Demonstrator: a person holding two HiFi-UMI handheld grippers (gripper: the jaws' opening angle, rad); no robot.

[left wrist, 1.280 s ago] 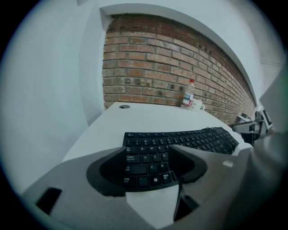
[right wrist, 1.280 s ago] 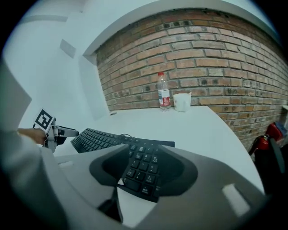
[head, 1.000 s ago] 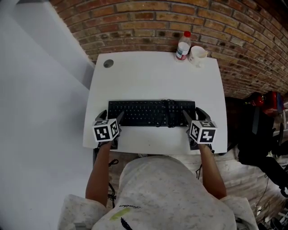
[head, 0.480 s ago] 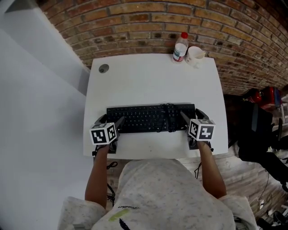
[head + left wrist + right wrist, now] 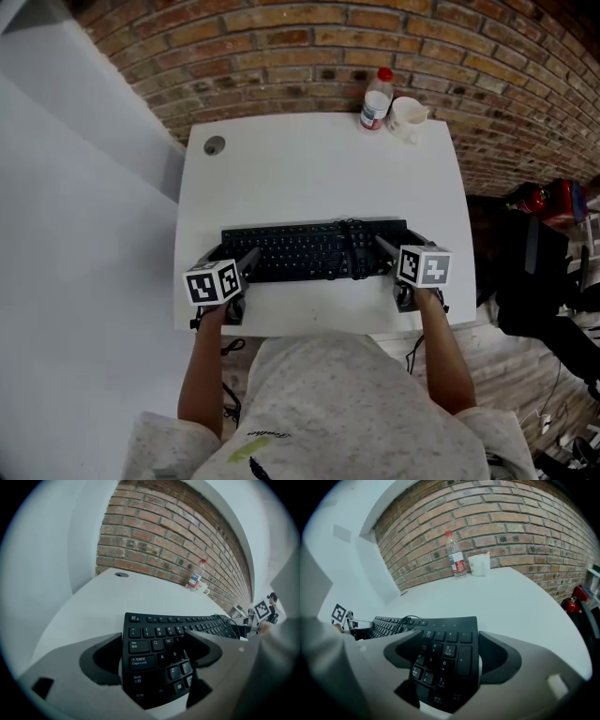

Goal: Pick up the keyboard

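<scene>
A black keyboard [image 5: 309, 249] lies flat near the front edge of the white table [image 5: 319, 164], with a coiled cable [image 5: 352, 231] on its right part. My left gripper [image 5: 232, 255] straddles the keyboard's left end [image 5: 157, 641]. One jaw stands off the end edge and the other hangs over the letter keys, and neither pad presses. My right gripper [image 5: 398, 242] straddles the number-pad end [image 5: 443, 648], and its jaws are opening. A thin strip of table shows between the outer jaw and the keyboard's edge.
A plastic bottle [image 5: 377, 97] and a white cup [image 5: 409, 114] stand at the table's far right corner against the brick wall. A round cable hole [image 5: 215, 144] sits at the far left. Dark bags and a red object [image 5: 553, 202] lie on the floor to the right.
Both grippers' jaws have spread wider around the keyboard's ends. The right gripper has sunk a little toward the table. The keyboard has stayed flat in place.
</scene>
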